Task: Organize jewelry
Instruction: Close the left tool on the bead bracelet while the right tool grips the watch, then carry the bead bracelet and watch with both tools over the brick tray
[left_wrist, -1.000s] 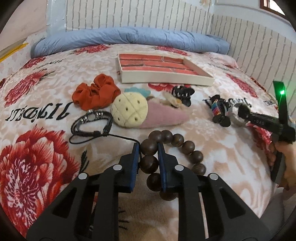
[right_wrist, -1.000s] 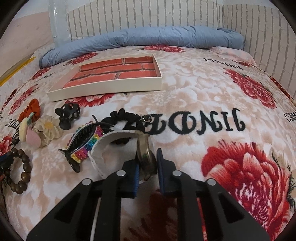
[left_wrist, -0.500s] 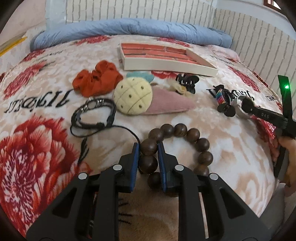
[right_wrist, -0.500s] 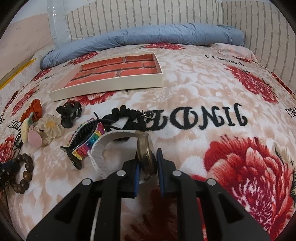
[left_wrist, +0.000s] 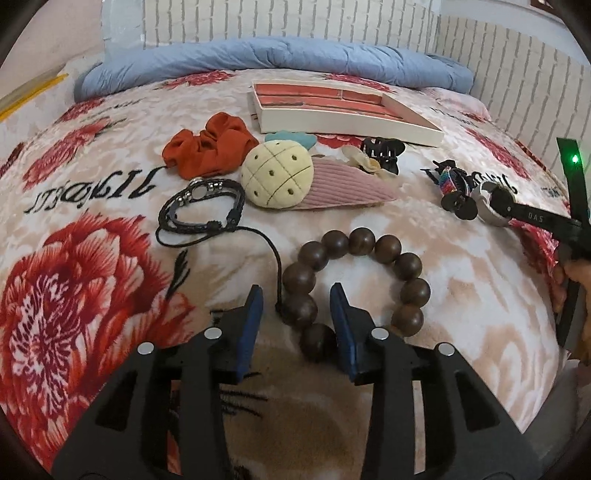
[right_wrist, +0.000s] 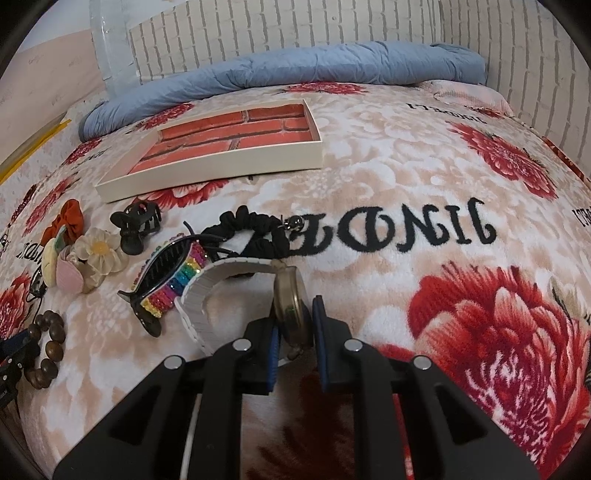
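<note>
Left wrist view: the left tongs (left_wrist: 295, 314) are spreading apart, their blue pads clear of the wooden bead bracelet (left_wrist: 354, 284), which lies flat on the flowered bed cover (left_wrist: 461, 295) with two of its beads between the pads. A black cord bracelet (left_wrist: 203, 206) lies beyond on the left, its loose cord trailing to the beads. Farther back are an orange scrunchie (left_wrist: 210, 146), a pineapple plush clip (left_wrist: 277, 175) on a pink clip (left_wrist: 351, 186), a black claw clip (left_wrist: 384, 151) and a shallow box (left_wrist: 347, 127) lined with brick print. At the right edge a hand (left_wrist: 572, 280) holds the right tongs (left_wrist: 498, 205).

Right wrist view: the right tongs (right_wrist: 295, 321) are clenched on the round brass case of a watch (right_wrist: 290, 299), held on edge, its white strap (right_wrist: 218, 291) curving left over the cover. Just beside the strap lies a rainbow hair clip (right_wrist: 173, 280), with a black scrunchie (right_wrist: 255, 232) behind. The box (right_wrist: 210, 170) sits farther back, and the bead bracelet (right_wrist: 48, 347) shows at the far left.
</note>
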